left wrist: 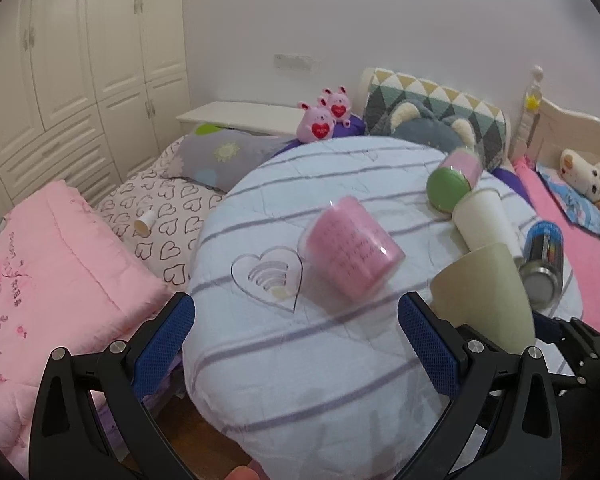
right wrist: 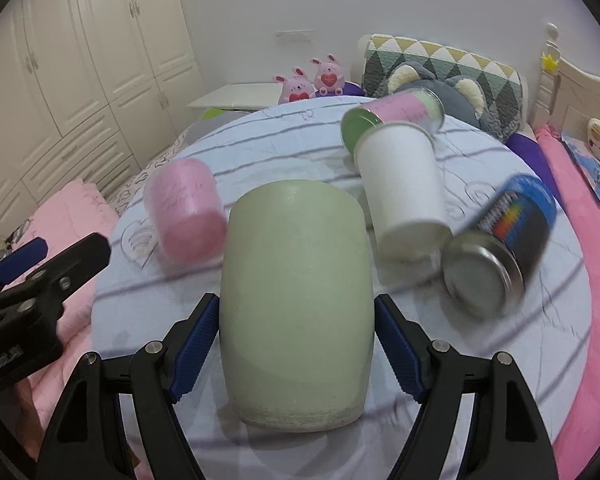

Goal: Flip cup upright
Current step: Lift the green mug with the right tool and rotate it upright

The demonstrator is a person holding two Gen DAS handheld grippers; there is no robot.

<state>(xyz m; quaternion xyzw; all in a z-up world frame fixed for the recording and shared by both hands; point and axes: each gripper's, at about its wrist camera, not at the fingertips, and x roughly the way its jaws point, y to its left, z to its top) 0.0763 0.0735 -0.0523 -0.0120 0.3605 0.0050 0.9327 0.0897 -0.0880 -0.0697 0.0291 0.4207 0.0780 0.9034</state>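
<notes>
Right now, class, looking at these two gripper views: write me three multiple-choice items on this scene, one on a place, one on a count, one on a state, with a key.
1. Where is the pale green cup?
A. between the right gripper's fingers
B. on the pink quilt
C. on the white bedside table

2. How many pink bunny toys sit beyond the round striped table?
A. one
B. two
C. four

3. How is the left gripper?
A. shut on the pink cup
B. open and holding nothing
C. shut on the white cup

Key: 1 A, the right gripper has a blue pad against each side of it. 2 B, a pair shows side by side. 3 B, its jaws are spread wide, short of the pink cup.
</notes>
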